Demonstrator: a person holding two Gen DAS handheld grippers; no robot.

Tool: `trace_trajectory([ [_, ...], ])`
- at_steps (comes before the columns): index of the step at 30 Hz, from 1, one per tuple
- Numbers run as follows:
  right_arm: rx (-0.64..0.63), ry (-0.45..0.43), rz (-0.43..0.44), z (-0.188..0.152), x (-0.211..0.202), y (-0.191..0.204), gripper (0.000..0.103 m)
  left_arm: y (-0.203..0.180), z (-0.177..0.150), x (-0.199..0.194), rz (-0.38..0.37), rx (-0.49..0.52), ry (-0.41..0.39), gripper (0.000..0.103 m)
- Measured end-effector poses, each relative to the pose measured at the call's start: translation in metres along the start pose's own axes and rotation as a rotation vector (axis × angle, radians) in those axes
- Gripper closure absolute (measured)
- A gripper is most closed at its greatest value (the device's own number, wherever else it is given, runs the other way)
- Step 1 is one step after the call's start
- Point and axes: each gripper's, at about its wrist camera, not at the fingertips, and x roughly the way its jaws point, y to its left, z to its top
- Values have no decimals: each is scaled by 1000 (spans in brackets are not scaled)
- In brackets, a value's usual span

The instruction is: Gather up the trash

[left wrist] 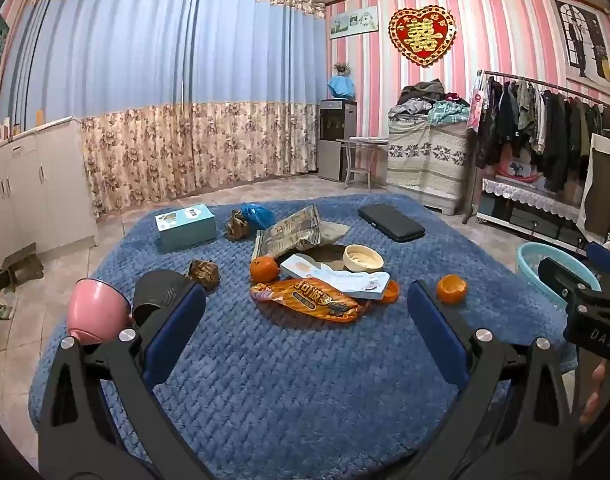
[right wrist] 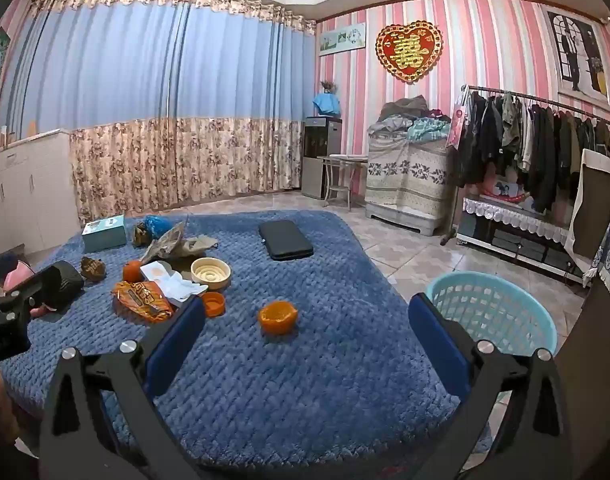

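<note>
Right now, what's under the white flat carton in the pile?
The white flat carton lies across the orange crinkled snack wrapper and hides part of a small orange cap. Behind it sits a cream ridged bowl. What else it covers cannot be seen.

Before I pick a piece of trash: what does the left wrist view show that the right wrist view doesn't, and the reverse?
Only the left wrist view: the pink plastic bowl whole, near its left finger.
Only the right wrist view: the light blue plastic basket almost whole, on the floor beside the blue rug.
Both: the hollowed orange peel, the orange snack wrapper, open jaws holding nothing.
</note>
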Motion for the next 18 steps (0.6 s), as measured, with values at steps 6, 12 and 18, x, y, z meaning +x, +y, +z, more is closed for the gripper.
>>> trace_trajectory([
  [6, 6, -2, 4, 0, 1, -1, 4, 1, 0, 2, -1, 2, -2, 5],
  [12, 4, -10, -1, 1, -3, -3, 4, -1, 0, -1, 2, 10, -15, 5],
  [18, 8, -12, -2, 4, -2, -6, 4, -11, 2, -4, -2, 18, -17, 5],
])
